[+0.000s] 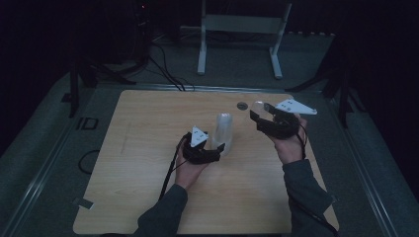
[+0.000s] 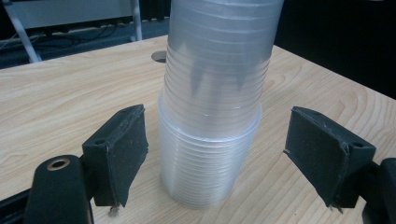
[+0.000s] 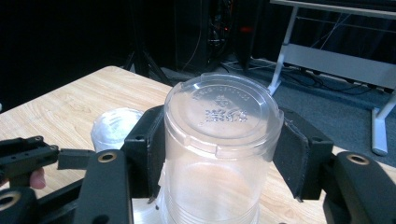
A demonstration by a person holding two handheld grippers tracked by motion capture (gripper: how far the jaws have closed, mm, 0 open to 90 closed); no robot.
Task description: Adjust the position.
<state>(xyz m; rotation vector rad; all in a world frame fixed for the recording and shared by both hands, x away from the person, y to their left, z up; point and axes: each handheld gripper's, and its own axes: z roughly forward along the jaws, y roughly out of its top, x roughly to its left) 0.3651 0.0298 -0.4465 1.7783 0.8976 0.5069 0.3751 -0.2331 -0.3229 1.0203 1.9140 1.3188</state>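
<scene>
A stack of clear plastic cups (image 1: 225,129) stands upside down near the middle of the wooden table (image 1: 148,148). My left gripper (image 1: 219,147) is open around the base of the stack (image 2: 212,116). Its pads (image 2: 123,147) sit a little off the stack on both sides. My right gripper (image 1: 257,112) is to the right of the stack and raised above the table. It is shut on a single clear cup (image 3: 222,135), held bottom up between the jaws. In the right gripper view the top of the stack (image 3: 116,125) shows lower left, with the left gripper (image 3: 70,158) beside it.
A round hole (image 1: 242,105) sits in the tabletop near the far edge. A white metal frame (image 1: 242,29) and cables (image 1: 168,69) lie on the floor beyond the table. Bare wood stretches left of the stack and toward the near edge.
</scene>
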